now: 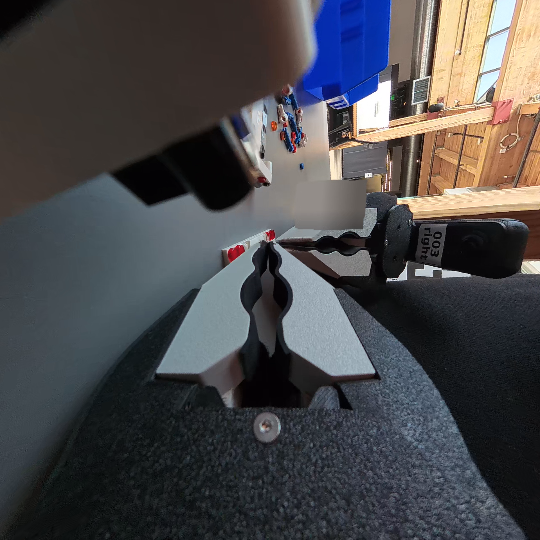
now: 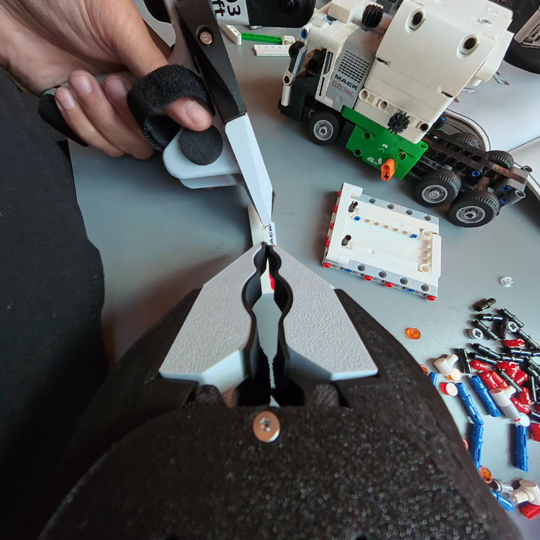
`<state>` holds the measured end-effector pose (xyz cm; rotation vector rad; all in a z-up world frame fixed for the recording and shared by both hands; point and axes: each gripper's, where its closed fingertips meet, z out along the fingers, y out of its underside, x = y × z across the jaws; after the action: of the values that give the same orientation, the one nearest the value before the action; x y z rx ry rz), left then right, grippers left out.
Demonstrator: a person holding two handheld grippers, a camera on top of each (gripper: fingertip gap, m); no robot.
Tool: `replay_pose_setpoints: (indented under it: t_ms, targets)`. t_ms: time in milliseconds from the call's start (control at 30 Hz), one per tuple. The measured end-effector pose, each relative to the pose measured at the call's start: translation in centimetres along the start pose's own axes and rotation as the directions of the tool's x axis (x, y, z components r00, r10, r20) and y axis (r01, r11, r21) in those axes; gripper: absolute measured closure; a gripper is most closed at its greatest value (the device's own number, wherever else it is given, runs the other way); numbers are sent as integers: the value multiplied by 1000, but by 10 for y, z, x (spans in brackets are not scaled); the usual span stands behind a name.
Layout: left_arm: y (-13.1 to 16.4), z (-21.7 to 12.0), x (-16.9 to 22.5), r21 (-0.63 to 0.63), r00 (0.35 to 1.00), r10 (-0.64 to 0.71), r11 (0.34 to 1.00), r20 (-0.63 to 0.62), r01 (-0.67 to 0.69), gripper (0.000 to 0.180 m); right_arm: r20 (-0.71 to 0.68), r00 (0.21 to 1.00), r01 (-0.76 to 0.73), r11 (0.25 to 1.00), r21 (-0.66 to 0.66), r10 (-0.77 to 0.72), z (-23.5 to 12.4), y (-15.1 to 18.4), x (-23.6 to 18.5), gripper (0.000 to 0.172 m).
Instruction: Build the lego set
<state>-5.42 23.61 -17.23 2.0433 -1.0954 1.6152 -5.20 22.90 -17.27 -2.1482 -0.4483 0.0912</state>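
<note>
A slim white brick beam (image 2: 253,222) with red pins on its side lies on the grey table (image 2: 175,210). A short white piece with a printed side (image 2: 267,233) sits on it. My right gripper (image 2: 266,247) points down at this piece with its jaws shut, tips touching its near end. My left gripper (image 2: 267,223), held by a hand (image 2: 102,87), comes in from the far side, tip at the piece's other end. In the left wrist view my left gripper (image 1: 267,247) is shut at the beam (image 1: 247,245), and the right gripper (image 1: 277,241) meets it there, pinched shut.
A white and green toy truck (image 2: 380,73) stands at the back right. A flat white panel assembly (image 2: 385,242) lies right of the grippers. A pile of red, blue and black pins (image 2: 502,374) and an orange stud (image 2: 413,333) lie at the right. A blue bin (image 1: 344,49) stands farther off. Left and right tips are no more than a few centimetres apart. Both grippers' tips are roughly 12 cm from the orange stud (image 2: 413,333).
</note>
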Motion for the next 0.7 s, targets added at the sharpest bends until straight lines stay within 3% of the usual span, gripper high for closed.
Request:
replay_pose_setpoints:
  t_ms: [267, 367, 433, 633, 700]
  targets:
    - [1, 0, -1, 3, 1000, -8, 1000, -1, 8, 180, 35, 999, 1, 1000, 26, -2, -5, -1, -4, 170]
    - [0, -1, 0, 5, 1000, -13, 1000, -8, 14, 180, 54, 998, -16, 1000, -11, 17, -6, 6, -1, 145]
    - [0, -1, 2, 6, 1000, -16, 1000, -20, 16, 180, 81, 996, -21, 999, -41, 24, -3, 10, -1, 140]
    - [6, -15, 8, 20, 999, 25, 1000, -29, -24, 180, 132, 989, 72, 992, -101, -58, 10, 12, -3, 141]
    - [6, -24, 10, 46, 998, 56, 997, -13, -56, 180, 164, 984, 81, 991, -104, -64, 11, 12, -6, 148]
